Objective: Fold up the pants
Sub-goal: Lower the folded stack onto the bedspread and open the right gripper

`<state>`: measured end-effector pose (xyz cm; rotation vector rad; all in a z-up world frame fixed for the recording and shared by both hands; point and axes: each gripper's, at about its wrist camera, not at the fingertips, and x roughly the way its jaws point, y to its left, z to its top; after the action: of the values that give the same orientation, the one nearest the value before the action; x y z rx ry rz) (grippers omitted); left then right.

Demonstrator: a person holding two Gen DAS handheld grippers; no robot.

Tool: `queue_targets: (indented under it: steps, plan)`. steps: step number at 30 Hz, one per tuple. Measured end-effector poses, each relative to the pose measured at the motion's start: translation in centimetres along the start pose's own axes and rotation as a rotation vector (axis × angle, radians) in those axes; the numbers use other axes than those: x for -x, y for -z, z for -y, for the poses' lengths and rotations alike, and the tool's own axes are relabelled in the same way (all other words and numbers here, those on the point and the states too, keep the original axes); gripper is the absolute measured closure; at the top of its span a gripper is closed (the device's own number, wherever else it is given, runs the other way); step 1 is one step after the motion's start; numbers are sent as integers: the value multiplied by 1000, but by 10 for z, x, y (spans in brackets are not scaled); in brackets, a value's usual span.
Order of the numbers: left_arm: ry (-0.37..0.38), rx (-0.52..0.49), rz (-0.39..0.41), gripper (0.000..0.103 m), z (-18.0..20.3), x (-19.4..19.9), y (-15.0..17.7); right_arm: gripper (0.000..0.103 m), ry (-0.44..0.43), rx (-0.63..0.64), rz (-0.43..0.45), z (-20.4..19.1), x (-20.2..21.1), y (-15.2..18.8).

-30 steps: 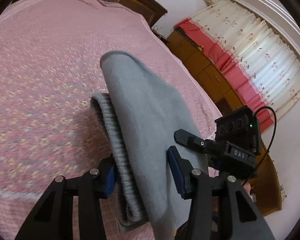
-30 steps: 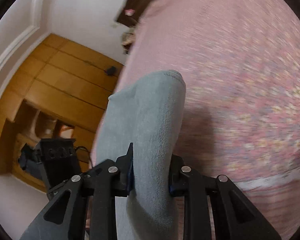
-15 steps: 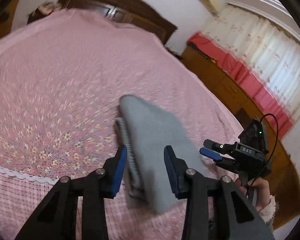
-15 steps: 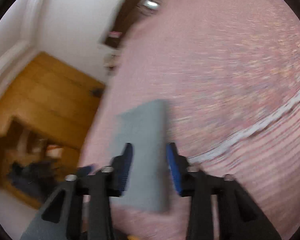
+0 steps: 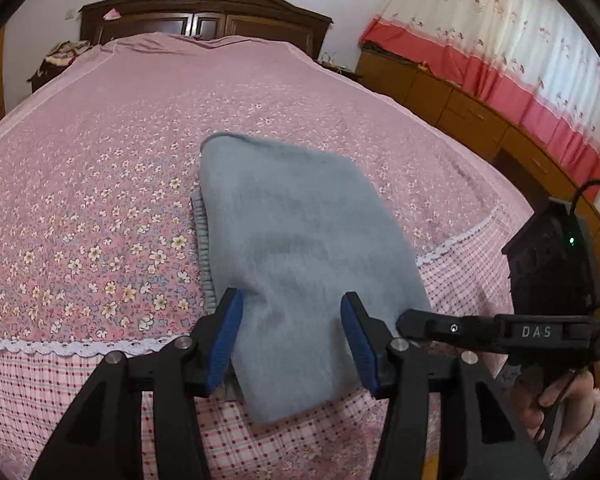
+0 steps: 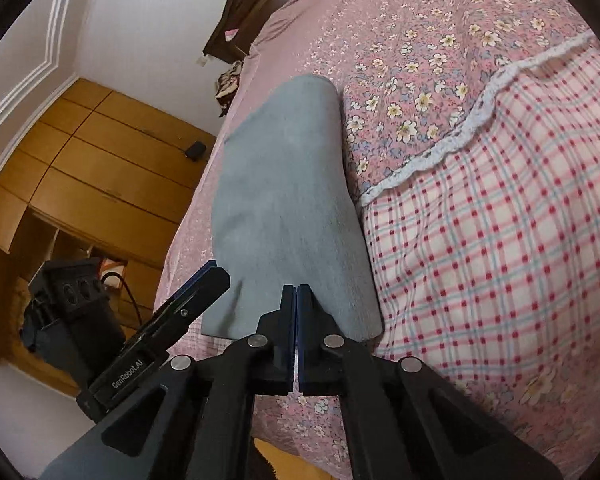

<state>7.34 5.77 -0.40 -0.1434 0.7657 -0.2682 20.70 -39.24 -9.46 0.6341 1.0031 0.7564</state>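
A bed (image 5: 100,184) in a pink flowered cover is filling most of both wrist views, with a dark headboard (image 5: 204,12) at its far end, a curtain (image 5: 500,48) along one side and wooden cupboards (image 6: 92,176) along the other. The pants (image 5: 300,248), grey and already folded into a thick bundle, are lying on the bed near its foot edge, their near end reaching over the white lace trim (image 5: 60,346) onto the checked border. The left gripper (image 5: 292,332) is straddling that near end with its jaws opening; the blue pads are standing clear of the cloth on either side, so nothing is being pinched. The right gripper (image 6: 297,332) is sitting just at the near edge of the bundle with its jaws pressed together on nothing. The fold looks finished, or nearly so, and the step in hand appears to be letting go. To do it well, the left gripper should be spreading fully and backing straight out along its own line, so neither pad is dragging the top layer askew; the ribbed waistband (image 5: 202,240) peeking out along one side could still be tucked flush.
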Motion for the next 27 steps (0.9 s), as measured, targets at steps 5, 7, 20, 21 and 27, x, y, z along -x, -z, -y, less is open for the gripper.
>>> queue_targets:
  steps: [5,7,20,21,27]
  plan:
    - [-3,-25,21,42,2,1,11,103,59,35,-1,-19,-4,13]
    - [3,-26,24,39,5,-2,6,103,70,23,-16,-26,-17,8]
    - [-64,-111,222,7,36,88,-35,1,301,435,356,-150,66,6]
    - [-70,-114,251,0,39,99,-35,1,335,480,409,-155,75,16]
    - [-98,-161,298,0,45,127,-7,0,446,618,437,-171,68,64]
